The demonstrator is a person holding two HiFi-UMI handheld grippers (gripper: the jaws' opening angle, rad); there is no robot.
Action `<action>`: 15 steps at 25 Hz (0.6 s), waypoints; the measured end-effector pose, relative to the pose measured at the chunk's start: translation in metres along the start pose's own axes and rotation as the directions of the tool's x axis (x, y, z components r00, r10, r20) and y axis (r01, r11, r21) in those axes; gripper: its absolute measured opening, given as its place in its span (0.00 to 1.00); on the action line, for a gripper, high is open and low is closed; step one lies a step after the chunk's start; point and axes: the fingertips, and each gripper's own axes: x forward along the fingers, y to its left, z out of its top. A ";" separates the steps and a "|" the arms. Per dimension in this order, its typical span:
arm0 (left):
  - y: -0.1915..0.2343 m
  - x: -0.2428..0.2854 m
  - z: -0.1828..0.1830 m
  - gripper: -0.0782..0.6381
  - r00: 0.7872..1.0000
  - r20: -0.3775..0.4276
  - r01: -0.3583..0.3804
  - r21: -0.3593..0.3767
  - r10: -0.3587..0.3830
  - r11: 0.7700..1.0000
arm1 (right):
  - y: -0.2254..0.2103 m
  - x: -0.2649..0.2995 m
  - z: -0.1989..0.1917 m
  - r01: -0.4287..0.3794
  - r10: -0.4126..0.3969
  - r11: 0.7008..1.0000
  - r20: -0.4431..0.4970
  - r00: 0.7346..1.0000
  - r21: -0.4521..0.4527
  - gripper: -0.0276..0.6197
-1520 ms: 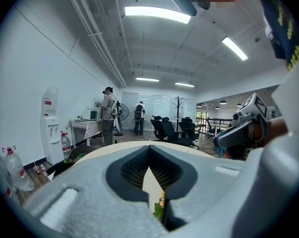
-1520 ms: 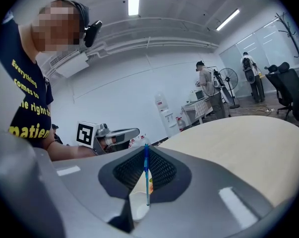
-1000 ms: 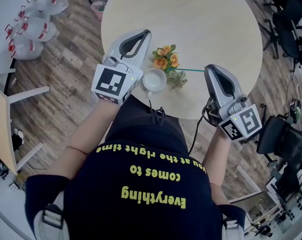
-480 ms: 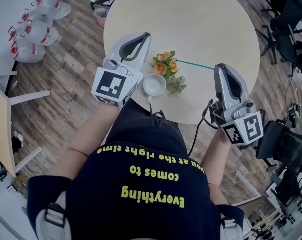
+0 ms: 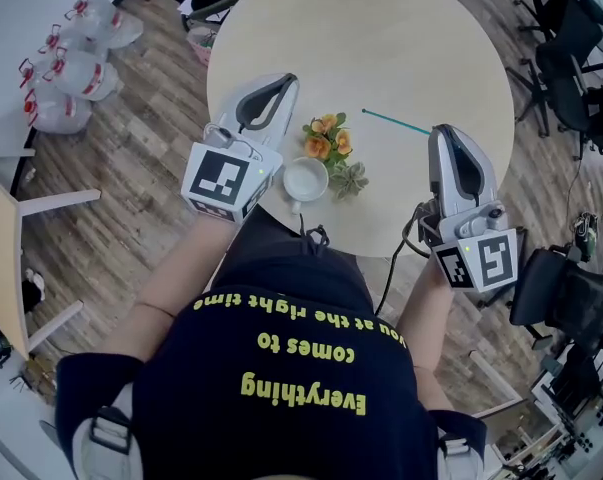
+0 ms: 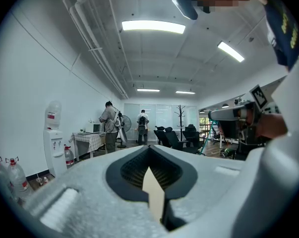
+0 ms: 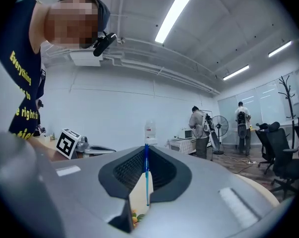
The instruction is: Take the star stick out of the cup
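A white cup (image 5: 306, 179) stands near the front edge of the round table (image 5: 381, 28), with orange flowers (image 5: 326, 136) and a green sprig (image 5: 350, 177) in it. My right gripper (image 5: 443, 131) is shut on a thin teal stick (image 5: 396, 120), which points left over the table and ends clear of the flowers. Its star end does not show. In the right gripper view the blue stick (image 7: 146, 175) runs up between the closed jaws of the right gripper (image 7: 146, 150). My left gripper (image 5: 286, 80) hovers just left of the cup, shut and empty, as the left gripper (image 6: 149, 150) also appears in its own view.
Large water bottles (image 5: 71, 58) lie on the wood floor at the left. Office chairs (image 5: 571, 58) stand to the right of the table. A water dispenser (image 6: 52, 138) and two people (image 6: 109, 125) show far off in the room.
My right gripper has moved right and away from me with the stick. The stick's far end has come out of the flowers and cup. The left gripper has stayed beside the cup.
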 end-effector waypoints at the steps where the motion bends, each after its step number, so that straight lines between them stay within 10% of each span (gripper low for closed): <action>1: 0.001 0.000 0.001 0.11 1.000 0.002 -0.001 0.000 0.001 1.000 | 0.000 0.001 0.001 0.006 -0.006 1.000 0.004 1.000 -0.007 0.09; 15: 0.005 0.006 0.009 0.11 1.000 0.025 0.010 -0.002 -0.010 1.000 | -0.008 0.001 0.005 0.074 -0.073 0.996 0.029 0.997 -0.044 0.09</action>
